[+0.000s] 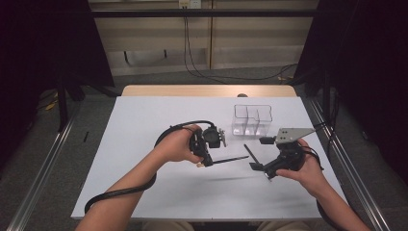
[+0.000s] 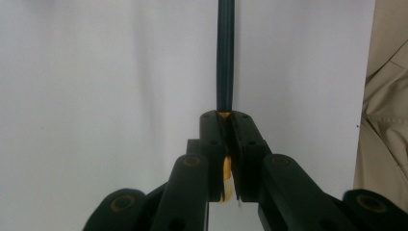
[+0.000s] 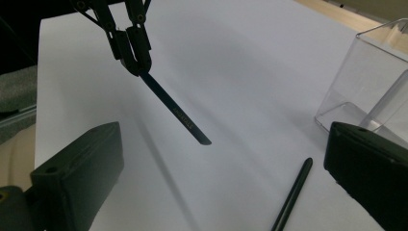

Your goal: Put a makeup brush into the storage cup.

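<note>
Firmly clamped in left claw [image 3: 136,62]: slim dark pencil [image 3: 175,109], held level for handover. Right claw [image 1: 256,159] spread wide, ready to receive. Nearby, clear plastic organiser [image 1: 252,120] on white tabletop [image 1: 144,125].

A dark pencil [image 2: 224,57], yellow at its clamped end and faintly lettered, is held by the black left gripper [image 1: 208,161]. A second black pencil [image 3: 292,195] is seen on the white table [image 1: 144,144]. The organizer [image 1: 252,120] is clear. The right gripper [image 1: 260,167] is black, grey-plated.
</note>
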Tool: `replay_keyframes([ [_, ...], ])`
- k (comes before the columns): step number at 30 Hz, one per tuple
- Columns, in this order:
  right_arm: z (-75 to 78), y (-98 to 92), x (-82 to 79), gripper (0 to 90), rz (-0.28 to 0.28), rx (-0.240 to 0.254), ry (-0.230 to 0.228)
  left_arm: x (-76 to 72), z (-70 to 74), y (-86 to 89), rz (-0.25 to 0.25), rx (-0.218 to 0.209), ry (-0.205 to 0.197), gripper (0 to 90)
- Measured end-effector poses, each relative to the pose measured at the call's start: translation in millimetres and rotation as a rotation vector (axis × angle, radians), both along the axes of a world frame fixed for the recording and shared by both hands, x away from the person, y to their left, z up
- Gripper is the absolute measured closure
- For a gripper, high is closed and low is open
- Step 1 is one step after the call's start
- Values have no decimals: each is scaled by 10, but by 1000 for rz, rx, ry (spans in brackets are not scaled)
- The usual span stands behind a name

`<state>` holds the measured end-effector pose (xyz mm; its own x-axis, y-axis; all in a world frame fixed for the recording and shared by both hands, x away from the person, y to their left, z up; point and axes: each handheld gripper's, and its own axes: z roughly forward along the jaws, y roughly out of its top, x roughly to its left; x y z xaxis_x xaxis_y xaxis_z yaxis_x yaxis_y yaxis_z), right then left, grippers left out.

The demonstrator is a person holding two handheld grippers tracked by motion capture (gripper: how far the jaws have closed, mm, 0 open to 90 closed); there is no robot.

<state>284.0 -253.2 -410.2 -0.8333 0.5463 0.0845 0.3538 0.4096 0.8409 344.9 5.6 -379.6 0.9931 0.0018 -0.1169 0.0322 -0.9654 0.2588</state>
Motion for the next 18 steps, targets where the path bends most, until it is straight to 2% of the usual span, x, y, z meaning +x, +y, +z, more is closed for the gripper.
replay_keyframes([
  [3,39,47,30,8,21,-19,9,-10,6,-25,-1,4,0,849],
  [4,59,91,54,11,39,-49,15,-5,12,-36,-16,9,-5,849],
  [6,70,126,69,12,49,-73,21,-14,11,-41,-12,9,4,849],
  [7,78,153,78,14,55,-87,19,-25,7,-53,-13,7,-8,849],
  [11,104,207,100,33,72,-114,17,-21,14,-63,-17,12,-13,848],
  [15,154,274,129,101,113,-150,11,-18,2,-60,-13,13,-3,849],
  [18,160,306,157,123,135,-179,14,-24,-14,-61,-13,5,-15,849],
])
